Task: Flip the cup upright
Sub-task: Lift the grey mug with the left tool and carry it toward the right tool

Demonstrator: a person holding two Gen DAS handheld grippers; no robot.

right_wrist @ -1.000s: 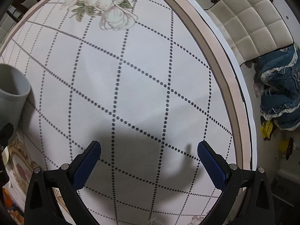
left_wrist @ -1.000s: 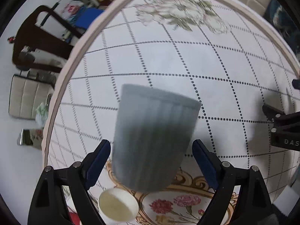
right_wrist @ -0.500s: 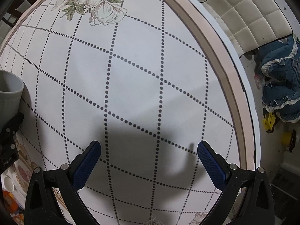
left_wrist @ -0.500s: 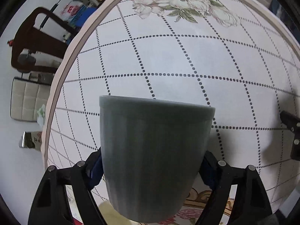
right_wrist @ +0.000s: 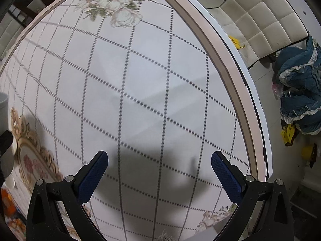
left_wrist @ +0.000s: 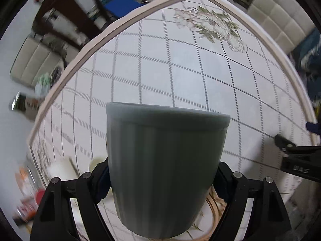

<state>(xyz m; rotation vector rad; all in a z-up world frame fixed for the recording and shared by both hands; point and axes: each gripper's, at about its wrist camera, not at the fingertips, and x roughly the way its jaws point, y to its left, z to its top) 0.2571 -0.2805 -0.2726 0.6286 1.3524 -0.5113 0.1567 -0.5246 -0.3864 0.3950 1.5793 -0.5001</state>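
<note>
Dining room, round table (right_wrist: 140, 80) with a dotted diamond-grid cloth, cream tufted chair (right_wrist: 260, 20) beyond its rim. Left gripper (left_wrist: 163, 177) is clamped on the grey-green ribbed cup (left_wrist: 164, 170), held above the table with its wide rim pointing away from the camera. Right gripper (right_wrist: 159, 172) hangs spread wide, empty, over the table. Advice: hold the squeeze steady, rotate until the rim faces up, lower flat onto the table, then release.

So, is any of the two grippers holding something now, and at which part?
The left gripper holds the grey-green cup by its lower side walls, one finger on each side. The right gripper is open and holds nothing.
</note>
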